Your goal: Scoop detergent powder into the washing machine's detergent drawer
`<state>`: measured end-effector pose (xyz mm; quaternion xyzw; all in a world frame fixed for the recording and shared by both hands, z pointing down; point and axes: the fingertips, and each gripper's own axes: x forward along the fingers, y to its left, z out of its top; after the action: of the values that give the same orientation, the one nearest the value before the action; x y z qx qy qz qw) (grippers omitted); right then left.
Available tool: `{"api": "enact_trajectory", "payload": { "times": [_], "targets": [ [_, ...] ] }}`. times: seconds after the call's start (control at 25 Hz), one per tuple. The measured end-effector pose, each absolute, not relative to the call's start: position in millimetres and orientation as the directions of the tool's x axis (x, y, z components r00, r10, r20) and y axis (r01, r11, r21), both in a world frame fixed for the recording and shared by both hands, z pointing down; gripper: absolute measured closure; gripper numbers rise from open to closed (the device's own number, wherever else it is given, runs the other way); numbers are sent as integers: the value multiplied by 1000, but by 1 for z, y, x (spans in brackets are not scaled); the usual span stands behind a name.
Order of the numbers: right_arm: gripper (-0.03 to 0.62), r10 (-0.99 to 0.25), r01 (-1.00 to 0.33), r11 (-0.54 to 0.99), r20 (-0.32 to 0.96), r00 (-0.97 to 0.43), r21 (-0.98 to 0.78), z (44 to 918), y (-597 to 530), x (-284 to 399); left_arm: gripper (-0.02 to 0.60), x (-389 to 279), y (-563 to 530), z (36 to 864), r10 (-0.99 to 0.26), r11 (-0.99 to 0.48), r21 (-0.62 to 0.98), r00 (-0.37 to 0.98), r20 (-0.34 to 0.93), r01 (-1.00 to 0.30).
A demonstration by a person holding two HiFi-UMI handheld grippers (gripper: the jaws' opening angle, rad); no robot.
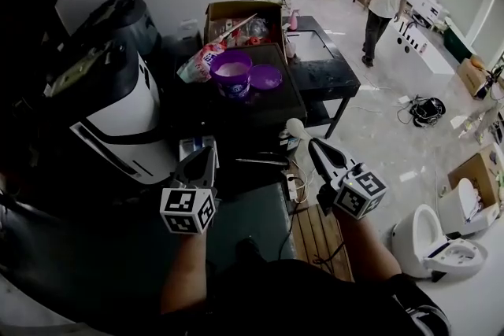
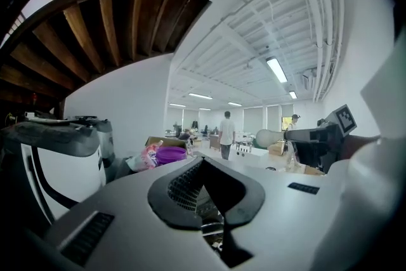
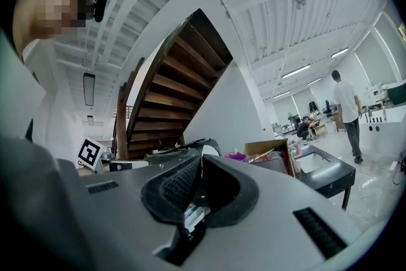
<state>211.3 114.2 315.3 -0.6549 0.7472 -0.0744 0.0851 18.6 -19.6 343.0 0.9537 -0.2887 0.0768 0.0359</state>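
Left gripper (image 1: 201,161): jaws closed, empty. Right gripper (image 1: 313,145): jaws closed on white scoop (image 1: 295,127), by the table (image 1: 276,106) front edge. I note open floor (image 1: 378,130) at frame right.

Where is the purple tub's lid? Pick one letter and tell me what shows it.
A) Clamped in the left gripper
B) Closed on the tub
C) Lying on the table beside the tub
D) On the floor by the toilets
C: the purple lid lies flat on the dark table, just to the right of the purple tub in the head view. The tub stands open with white powder showing inside.
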Motion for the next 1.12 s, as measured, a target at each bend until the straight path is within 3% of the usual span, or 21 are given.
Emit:
{"api": "enact_trajectory", "payload": {
  "times": [0.72, 1.12],
  "targets": [
    [574, -986, -968, 162, 11, -167, -189, 310, -28, 189, 574, -4, -141, 346, -539, -828, 71, 825, 168, -556],
    [574, -972, -949, 228, 0, -233, -219, 325, -107, 236, 574, 39, -197, 360, -564, -803, 80, 797, 215, -590]
  ]
}}
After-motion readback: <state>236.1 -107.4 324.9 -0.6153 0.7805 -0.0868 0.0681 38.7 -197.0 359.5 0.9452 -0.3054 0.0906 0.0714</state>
